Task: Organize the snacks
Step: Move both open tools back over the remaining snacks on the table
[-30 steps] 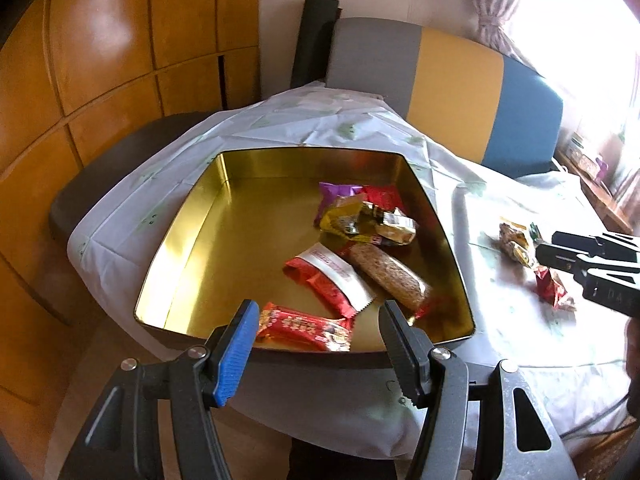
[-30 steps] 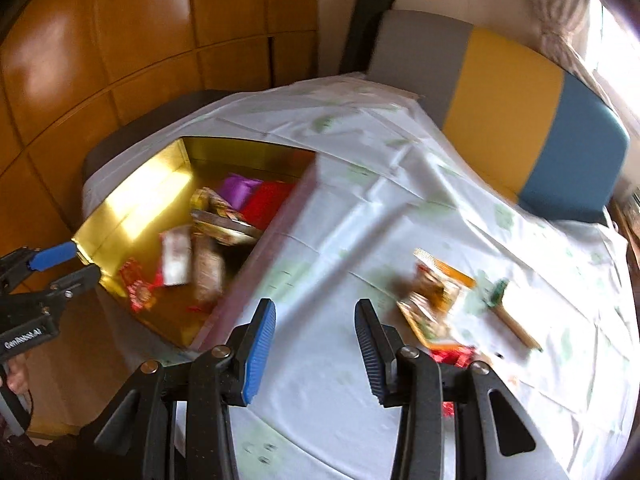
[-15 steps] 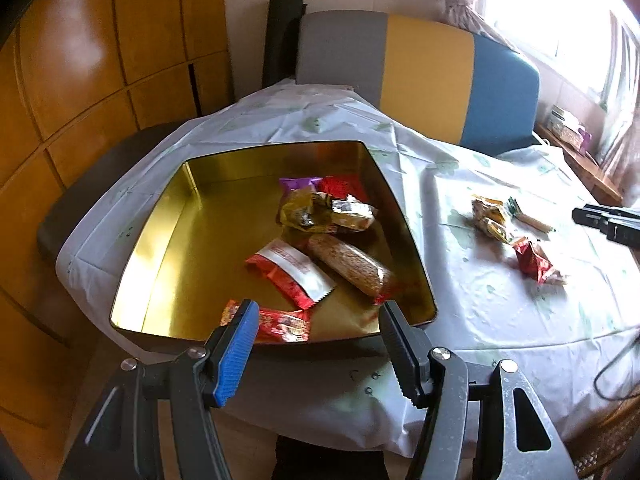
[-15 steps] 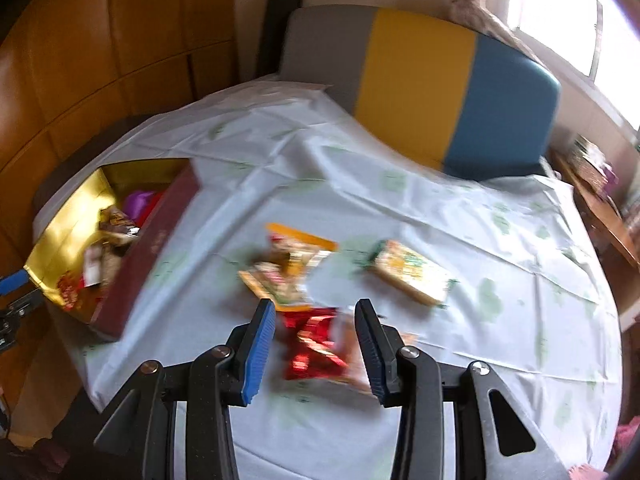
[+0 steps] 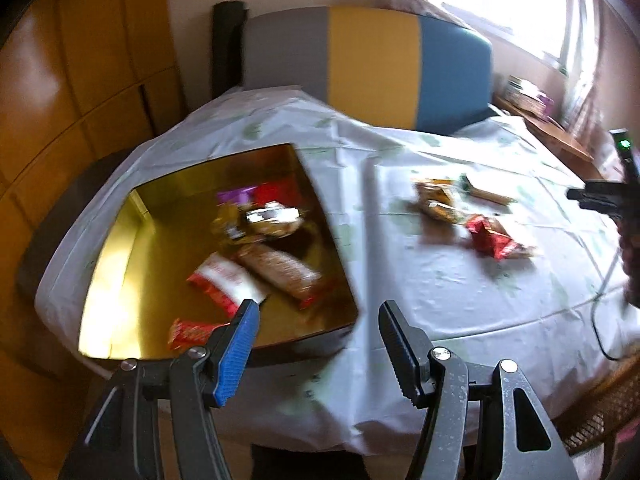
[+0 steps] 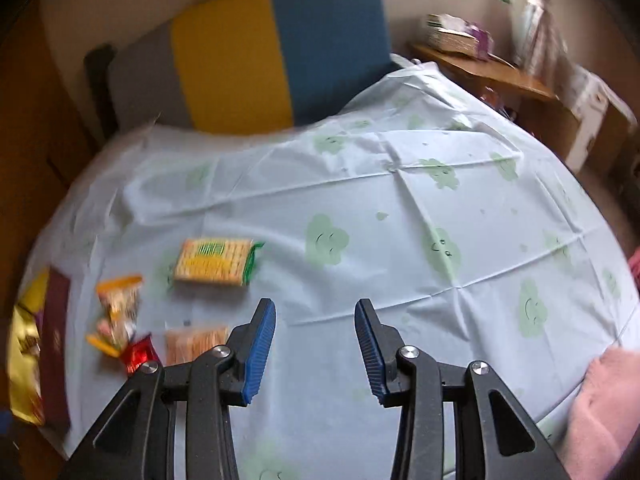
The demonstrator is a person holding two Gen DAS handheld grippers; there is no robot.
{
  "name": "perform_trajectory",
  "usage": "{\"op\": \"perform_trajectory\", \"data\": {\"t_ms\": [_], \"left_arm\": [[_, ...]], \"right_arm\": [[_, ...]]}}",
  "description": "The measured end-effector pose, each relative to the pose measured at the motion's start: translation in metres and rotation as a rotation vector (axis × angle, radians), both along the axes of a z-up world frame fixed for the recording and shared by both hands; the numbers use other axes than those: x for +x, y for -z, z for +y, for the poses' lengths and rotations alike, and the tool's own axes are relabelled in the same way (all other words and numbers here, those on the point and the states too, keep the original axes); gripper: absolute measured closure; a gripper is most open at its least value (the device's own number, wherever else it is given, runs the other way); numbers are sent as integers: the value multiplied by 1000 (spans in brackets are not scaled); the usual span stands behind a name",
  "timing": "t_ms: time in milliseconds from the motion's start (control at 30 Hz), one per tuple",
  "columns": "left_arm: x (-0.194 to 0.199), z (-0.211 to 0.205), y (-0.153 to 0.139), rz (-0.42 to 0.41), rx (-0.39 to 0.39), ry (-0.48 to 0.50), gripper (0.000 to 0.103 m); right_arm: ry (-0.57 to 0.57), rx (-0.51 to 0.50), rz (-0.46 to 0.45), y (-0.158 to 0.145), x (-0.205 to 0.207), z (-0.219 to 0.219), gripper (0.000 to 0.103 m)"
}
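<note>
Both pairs of tongs are spread apart with nothing between them: the left tongs (image 5: 316,312) hang over the near edge of the desk (image 5: 460,292) by the corner of the shiny gold rectangular tin (image 5: 120,248), and the right tongs (image 6: 316,312) hover above bare pale tablecloth with green smiley clouds (image 6: 400,208). Inside the tin, nearest first, there's a small red wrapped candy bar (image 5: 190,332), then a red and white packet (image 5: 224,280) touching a brown grain bar in clear wrap (image 5: 280,268), and further back a jumble of gold, purple and red wrappers, too blurry to sort out. Out on the cloth, well apart from the tin, a crumpled red foil packet (image 5: 494,238) sits just in front of some yellow-orange snack bags (image 5: 436,200). From the right view there's also a flat orange cracker pack (image 6: 196,344) near the tongs, and beyond it a yellow cracker pack with a green end (image 6: 218,262). Behind the desk stands a grey, yellow and blue striped chair back (image 5: 372,68).
</note>
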State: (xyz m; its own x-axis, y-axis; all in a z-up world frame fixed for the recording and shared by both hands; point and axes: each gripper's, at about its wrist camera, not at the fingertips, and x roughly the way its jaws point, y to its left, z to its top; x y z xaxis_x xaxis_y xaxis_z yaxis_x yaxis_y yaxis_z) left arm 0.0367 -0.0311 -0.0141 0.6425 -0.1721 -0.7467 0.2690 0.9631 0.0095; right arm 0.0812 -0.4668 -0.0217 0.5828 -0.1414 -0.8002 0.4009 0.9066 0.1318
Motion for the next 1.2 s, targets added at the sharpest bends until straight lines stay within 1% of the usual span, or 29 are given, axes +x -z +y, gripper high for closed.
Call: {"op": "perform_trajectory", "data": {"t_ms": [100,200,267,333,400,533,633,800,900,1067,1133,1200], "left_arm": [[2,-24,-2,11,-4,75,40],[5,-53,-2,22,3,155,40],[9,-71,2,56,-6,203,40],[16,-86,6,112,-44,232,40],[24,-100,11,152,-67,246,41],[45,-125,23,242,-116,252,49],[58,-145,27,262,-127,251,49],[85,-171,39,313,-180,216,48],[103,-189,50,346,-188,181,48],[124,-205,66,380,-199,124,46],[129,-214,72,376,-181,120,46],[129,-221,79,369,-152,145,48]], "right_arm": [[7,10,23,3,1,-2,61],[-10,-12,23,1,1,3,61],[-17,-16,20,1,-1,4,61],[-19,-20,20,1,-1,5,61],[-25,-14,19,1,0,6,61],[-30,-16,16,0,1,7,61],[-33,-17,15,-1,1,7,61],[-31,-14,17,-1,2,6,61],[-33,-2,16,-1,2,5,61],[-48,3,25,1,5,7,61],[-55,-6,28,1,6,8,61],[-62,-13,29,2,6,10,61]]}}
